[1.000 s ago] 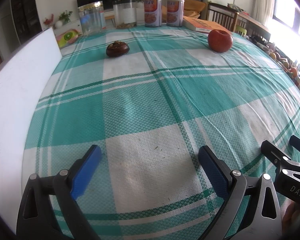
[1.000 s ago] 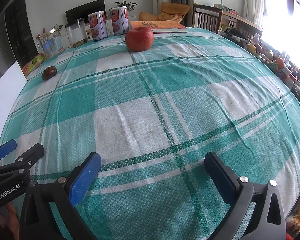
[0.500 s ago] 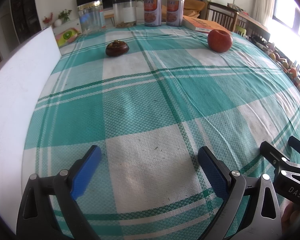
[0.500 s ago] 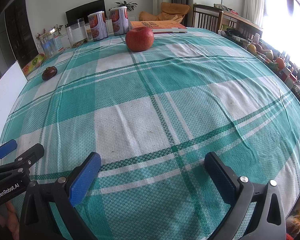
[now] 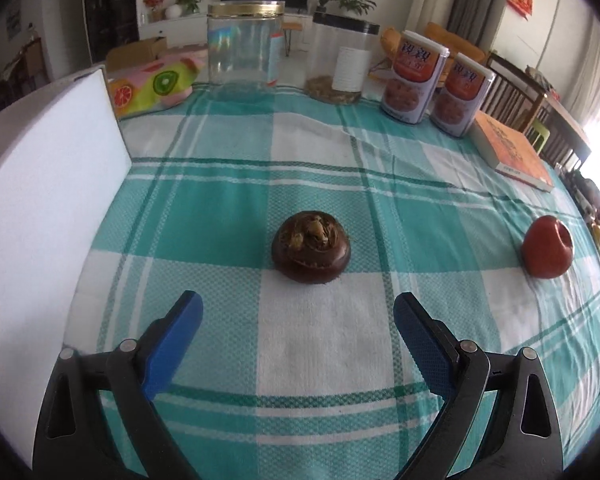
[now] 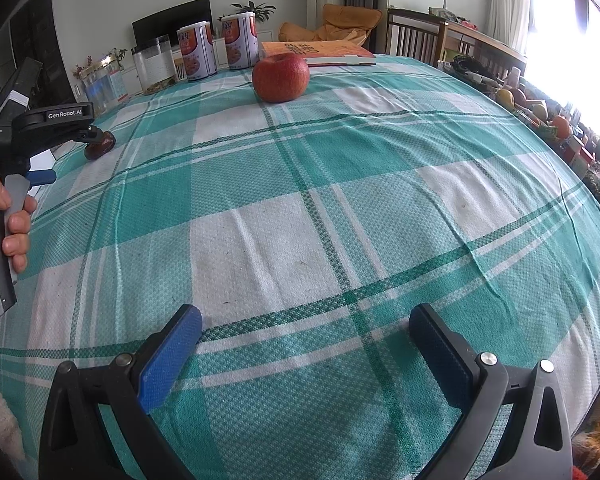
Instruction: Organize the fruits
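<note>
Right gripper (image 6: 304,332): jaws wide apart, empty, over the table's (image 6: 340,184) near edge.
Apple (image 6: 280,77): near the far edge, just before a book (image 6: 320,51).
Left gripper (image 6: 66,140): at the left edge, by a dark fruit (image 6: 100,149); hand (image 6: 8,220) on its handle.

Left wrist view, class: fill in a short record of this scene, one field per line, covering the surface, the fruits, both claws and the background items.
Surface: green and white checked tablecloth
Dark fruit: brown round fruit, straight ahead of the left claw, not touched
Red fruit: apple, far right, resting on the cloth
Left claw: open, empty
Right claw: right claw open, empty, over bare cloth
Background: two clear jars, two printed cans, orange book
Left edge: white board
</note>
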Demonstrator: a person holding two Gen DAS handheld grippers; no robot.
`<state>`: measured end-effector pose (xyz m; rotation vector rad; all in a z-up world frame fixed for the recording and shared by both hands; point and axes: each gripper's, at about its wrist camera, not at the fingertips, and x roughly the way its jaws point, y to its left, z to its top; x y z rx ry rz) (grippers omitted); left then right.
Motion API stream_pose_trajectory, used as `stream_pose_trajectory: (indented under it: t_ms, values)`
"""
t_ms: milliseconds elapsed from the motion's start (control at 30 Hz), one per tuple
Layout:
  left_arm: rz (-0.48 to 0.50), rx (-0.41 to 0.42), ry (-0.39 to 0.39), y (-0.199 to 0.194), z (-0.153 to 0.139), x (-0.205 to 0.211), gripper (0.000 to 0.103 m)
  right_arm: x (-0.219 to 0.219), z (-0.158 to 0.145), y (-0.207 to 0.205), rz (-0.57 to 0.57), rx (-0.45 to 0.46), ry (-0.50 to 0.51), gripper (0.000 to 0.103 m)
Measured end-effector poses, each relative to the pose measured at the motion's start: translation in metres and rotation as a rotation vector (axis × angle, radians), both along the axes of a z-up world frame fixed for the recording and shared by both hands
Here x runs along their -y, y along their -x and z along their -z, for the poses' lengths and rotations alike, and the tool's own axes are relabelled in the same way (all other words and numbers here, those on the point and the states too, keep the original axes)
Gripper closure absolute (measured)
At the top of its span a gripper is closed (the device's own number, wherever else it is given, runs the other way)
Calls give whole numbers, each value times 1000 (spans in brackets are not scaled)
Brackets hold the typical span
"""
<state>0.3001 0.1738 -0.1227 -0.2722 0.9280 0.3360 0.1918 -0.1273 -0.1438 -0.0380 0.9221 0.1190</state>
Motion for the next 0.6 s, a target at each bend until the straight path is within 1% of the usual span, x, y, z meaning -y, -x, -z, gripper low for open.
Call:
stream_pose_trajectory:
  t_ms: [67, 133, 167, 200, 233, 267, 333, 433, 500, 600]
  values:
    - [30, -35, -59, -18, 7, 0, 6, 0, 0, -1, -3, -2, 4, 0]
    - [49, -31, -105, -26, 10, 2, 8, -1, 1, -1, -5, -3, 11, 0]
    - [53, -23, -111, -27, 11, 2, 8, -1, 0, -1, -6, -4, 13, 0]
    - [62, -14, -109, -27, 12, 2, 21, -1, 0, -1, -7, -4, 14, 0]
    - [81, -16, -97, -27, 14, 3, 50, -1, 0, -1, -7, -5, 14, 0]
    - [92, 5, -106, -24, 11, 5, 54, -1, 0, -2, -7, -5, 14, 0]
    - [108, -5, -131, -18, 8, 10, 54, -1, 0, -1, -7, -4, 14, 0]
    - [138, 8, -121, 1, -4, 20, 54, -1, 0, -2, -7, -4, 14, 0]
    - [160, 18, -93, 22, -15, 30, 54, -1, 0, -2, -7, -5, 14, 0]
    - [196, 21, -31, 59, -28, 47, 54, -1, 0, -2, -7, -5, 14, 0]
